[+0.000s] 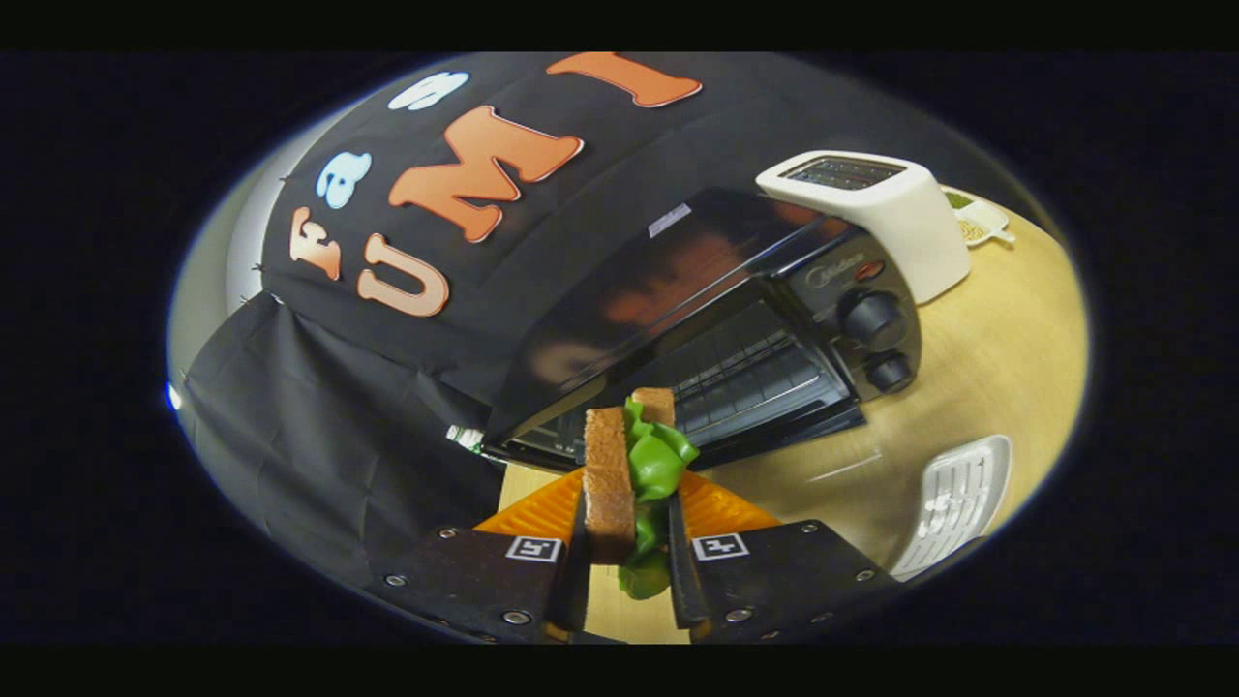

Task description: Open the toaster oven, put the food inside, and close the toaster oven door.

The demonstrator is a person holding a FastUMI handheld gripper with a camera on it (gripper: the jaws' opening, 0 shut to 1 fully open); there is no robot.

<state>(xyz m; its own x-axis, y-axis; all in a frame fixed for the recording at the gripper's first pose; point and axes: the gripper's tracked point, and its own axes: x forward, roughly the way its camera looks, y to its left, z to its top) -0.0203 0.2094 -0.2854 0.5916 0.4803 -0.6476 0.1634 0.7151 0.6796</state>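
Between closed jaws, sandwich [629,474] facing open toaster oven [716,329]

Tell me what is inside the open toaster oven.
A wire rack shows inside the toaster oven; no food on its visible part. The sandwich, held in the claw, covers the left front.

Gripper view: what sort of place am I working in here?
Likely a mock kitchen counter in a test booth: a toaster oven with its door open and a white toaster stand on a wooden table, black cloth behind. The tongs grip a sandwich.
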